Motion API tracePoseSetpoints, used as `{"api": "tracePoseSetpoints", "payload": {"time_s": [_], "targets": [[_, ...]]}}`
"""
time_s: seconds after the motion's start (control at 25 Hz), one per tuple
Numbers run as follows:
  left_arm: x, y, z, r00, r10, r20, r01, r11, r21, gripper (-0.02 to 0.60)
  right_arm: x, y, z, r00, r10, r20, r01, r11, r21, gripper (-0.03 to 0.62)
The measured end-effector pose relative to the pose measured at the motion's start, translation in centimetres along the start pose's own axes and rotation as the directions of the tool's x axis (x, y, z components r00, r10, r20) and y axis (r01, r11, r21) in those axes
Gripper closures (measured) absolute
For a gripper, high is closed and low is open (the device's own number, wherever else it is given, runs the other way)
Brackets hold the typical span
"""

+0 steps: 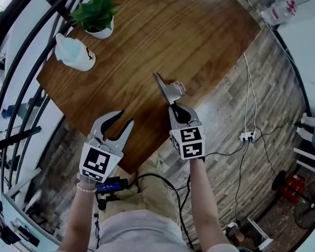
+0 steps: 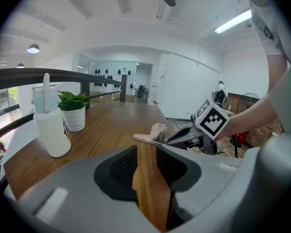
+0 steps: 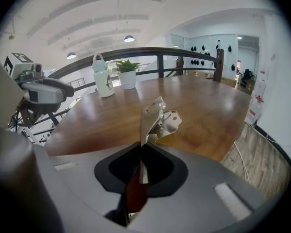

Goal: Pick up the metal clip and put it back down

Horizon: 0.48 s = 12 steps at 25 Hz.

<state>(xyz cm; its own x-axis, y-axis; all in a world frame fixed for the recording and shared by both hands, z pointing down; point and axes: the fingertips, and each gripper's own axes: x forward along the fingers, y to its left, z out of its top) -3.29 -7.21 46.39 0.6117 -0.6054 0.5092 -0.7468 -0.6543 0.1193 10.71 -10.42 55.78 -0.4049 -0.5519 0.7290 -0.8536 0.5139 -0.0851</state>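
Metal clip point(image 3: 154, 120): lower end hidden in the pinch of the right gripper point(image 3: 141, 149). White jug point(image 3: 103, 81): label print too small to read. Person's forearms point(image 1: 203, 209): cut off by the head view's bottom edge. Table point(image 1: 199, 30): far edge cropped at top, one corner blurred. Dark round object point(image 1: 308, 210) on the floor, lower right: too dim to identify, clipped by the frame.
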Motion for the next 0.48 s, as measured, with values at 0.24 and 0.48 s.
{"api": "tracePoseSetpoints", "payload": {"time_s": [0.24,0.48], "targets": [[0.17,-0.18,-0.10,1.000,-0.003,-0.002,0.003,1.000,-0.003,0.462,-0.03,0.30,0.19,1.000,0.015,0.015,-0.015,1.000,0.021,0.551],[0.30,0.11,-0.19,1.000,0.001,0.000,-0.001,1.000,-0.005,0.462,-0.08,0.57,0.20,0.999,0.031,0.032,-0.032,0.998,0.047,0.554]]}}
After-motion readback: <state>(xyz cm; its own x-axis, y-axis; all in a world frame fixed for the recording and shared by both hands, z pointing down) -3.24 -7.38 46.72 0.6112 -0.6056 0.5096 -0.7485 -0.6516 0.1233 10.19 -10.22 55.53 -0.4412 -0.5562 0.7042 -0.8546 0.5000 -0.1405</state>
